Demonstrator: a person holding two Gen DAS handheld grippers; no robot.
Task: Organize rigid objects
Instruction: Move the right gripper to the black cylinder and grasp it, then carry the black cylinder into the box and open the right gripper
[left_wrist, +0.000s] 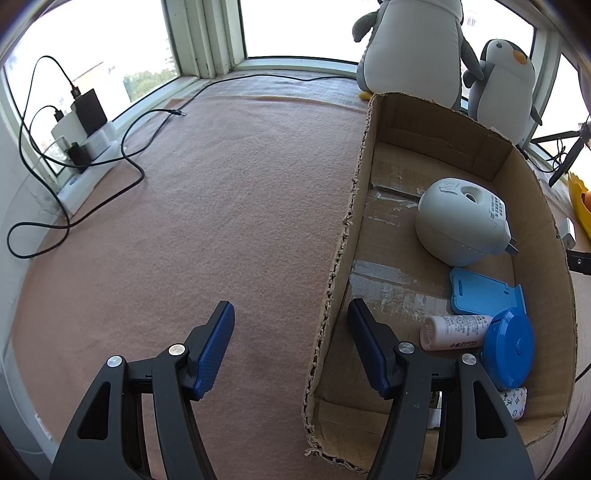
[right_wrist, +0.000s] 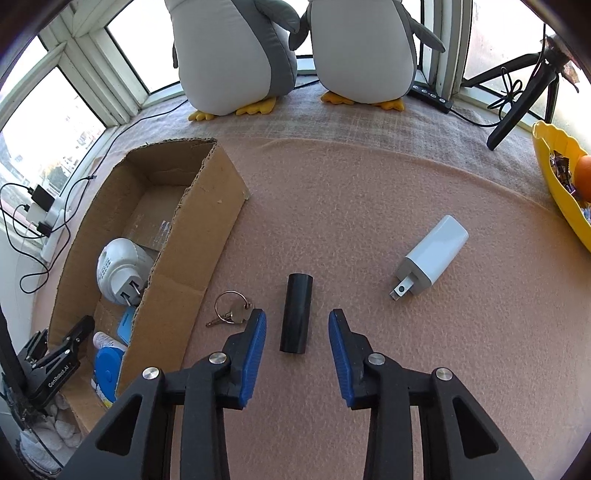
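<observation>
A cardboard box (left_wrist: 535, 206) (right_wrist: 192, 280) holds a white plug-in device (left_wrist: 458, 225) (right_wrist: 120, 275), a blue flat case (left_wrist: 484, 291), a small white bottle (left_wrist: 454, 332) and a blue round tin (left_wrist: 509, 350) (right_wrist: 107, 373). My left gripper (left_wrist: 291, 317) is open and empty, straddling the box's left wall. On the pink cloth, a black cylinder (right_wrist: 295, 314) lies between the open fingers of my right gripper (right_wrist: 297, 321). A key on a ring (right_wrist: 231, 310) lies just left of it. A white charger (right_wrist: 430, 256) lies to the right.
Two plush penguins (right_wrist: 295, 51) (left_wrist: 413, 48) stand at the window behind the box. A power strip with chargers and cables (left_wrist: 85, 136) sits at the far left. A yellow bowl with an orange (right_wrist: 565, 184) and a black tripod (right_wrist: 517, 107) are at the right.
</observation>
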